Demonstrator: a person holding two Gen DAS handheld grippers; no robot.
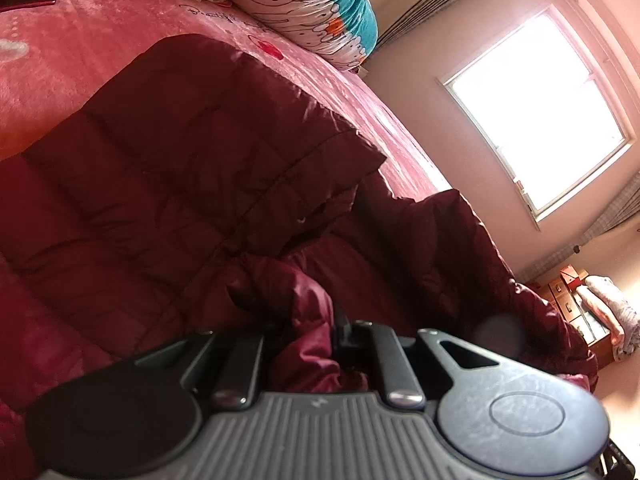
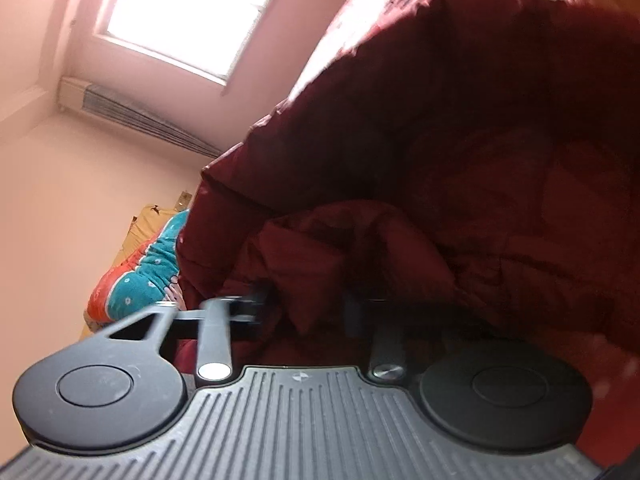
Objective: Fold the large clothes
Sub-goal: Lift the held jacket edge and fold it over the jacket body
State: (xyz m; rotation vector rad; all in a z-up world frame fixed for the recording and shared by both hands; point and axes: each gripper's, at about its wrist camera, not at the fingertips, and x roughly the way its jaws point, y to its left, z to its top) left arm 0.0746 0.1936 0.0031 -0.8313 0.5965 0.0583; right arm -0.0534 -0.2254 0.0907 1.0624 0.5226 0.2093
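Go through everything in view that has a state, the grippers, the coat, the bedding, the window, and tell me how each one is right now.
Left gripper: shut on a bunched fold of the coat.
Right gripper: fabric between its fingers; closed on it.
Dark red padded coat: lying on the bed, partly folded, edges gathered.
Pink bed cover: spread flat.
Patterned quilt: heaped at the bed's far end.
Window: bright, curtains drawn aside.
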